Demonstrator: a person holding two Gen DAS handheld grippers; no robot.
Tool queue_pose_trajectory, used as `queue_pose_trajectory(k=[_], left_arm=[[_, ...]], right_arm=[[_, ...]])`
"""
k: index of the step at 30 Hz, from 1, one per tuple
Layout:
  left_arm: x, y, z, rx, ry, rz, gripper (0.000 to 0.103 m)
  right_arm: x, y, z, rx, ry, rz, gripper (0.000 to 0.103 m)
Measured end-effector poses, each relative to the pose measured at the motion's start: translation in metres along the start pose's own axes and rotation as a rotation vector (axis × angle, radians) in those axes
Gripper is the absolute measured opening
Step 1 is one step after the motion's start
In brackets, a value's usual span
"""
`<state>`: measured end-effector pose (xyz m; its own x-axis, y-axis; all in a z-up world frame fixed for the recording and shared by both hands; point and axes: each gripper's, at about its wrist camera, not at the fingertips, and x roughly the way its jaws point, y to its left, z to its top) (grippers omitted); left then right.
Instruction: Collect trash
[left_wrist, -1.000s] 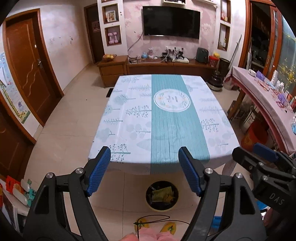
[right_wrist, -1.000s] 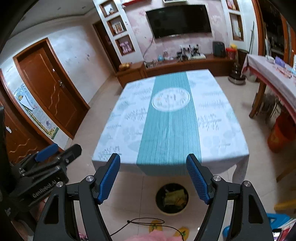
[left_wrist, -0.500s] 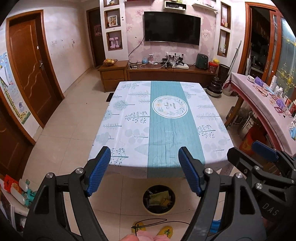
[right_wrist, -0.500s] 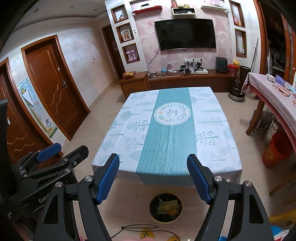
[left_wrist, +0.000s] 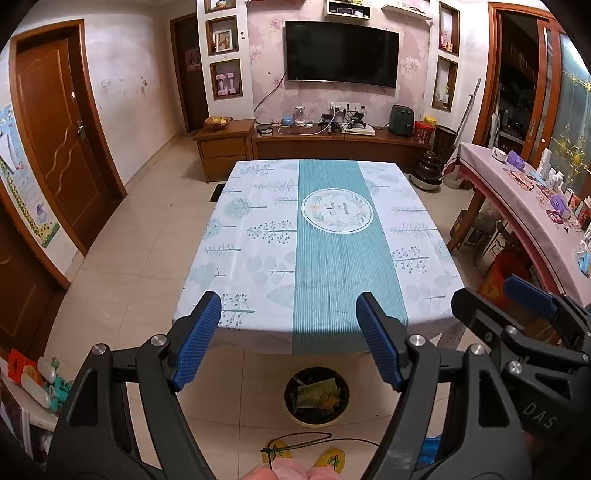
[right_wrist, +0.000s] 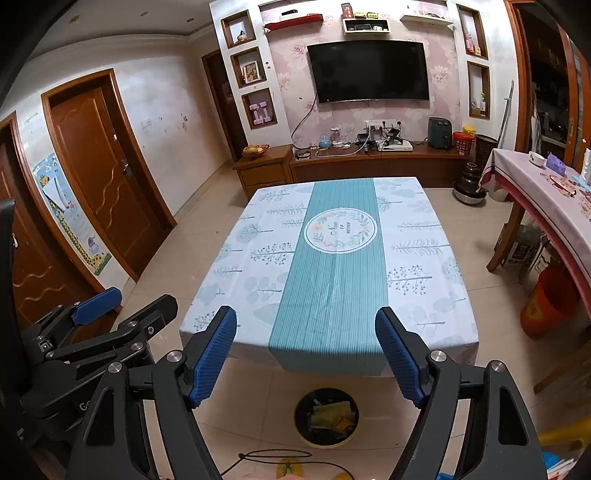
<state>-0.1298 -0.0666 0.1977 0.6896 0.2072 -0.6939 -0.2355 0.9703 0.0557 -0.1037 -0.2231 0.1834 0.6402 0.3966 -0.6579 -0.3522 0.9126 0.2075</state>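
Observation:
A black round trash bin (left_wrist: 317, 425) (right_wrist: 326, 445) stands on the floor at the near edge of the table (left_wrist: 258, 258) (right_wrist: 258, 258), with crumpled yellow-green trash (left_wrist: 317, 393) (right_wrist: 330, 411) inside. No trash shows on the tablecloth. My left gripper (left_wrist: 288, 299) hangs open above the table's near edge, nothing between its fingers. My right gripper (right_wrist: 306, 314) is beside it, its jaws opening wide with nothing between them. Each gripper shows at the edge of the other's view: the right gripper (left_wrist: 485, 290), the left gripper (right_wrist: 142, 299).
A long side table (left_wrist: 517, 206) with a pink cloth and small items runs along the right, an orange bucket (right_wrist: 550, 302) under it. A black cord (left_wrist: 314, 441) lies on the floor by the person's yellow slippers (left_wrist: 328, 459). Wooden doors line the left wall.
Both grippers have risen a little, so the table and bin look farther off and more of the back wall shows. The right jaws stand slightly wider.

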Motion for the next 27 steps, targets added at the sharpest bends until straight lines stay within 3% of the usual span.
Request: queue_pose_trajectory(k=[27], left_arm=[[0.023,0.006,-0.018,-0.013,0.053,0.005,0.073]], right_arm=[[0.008,-0.003,-0.013,-0.006,0.034,-0.004,0.079]])
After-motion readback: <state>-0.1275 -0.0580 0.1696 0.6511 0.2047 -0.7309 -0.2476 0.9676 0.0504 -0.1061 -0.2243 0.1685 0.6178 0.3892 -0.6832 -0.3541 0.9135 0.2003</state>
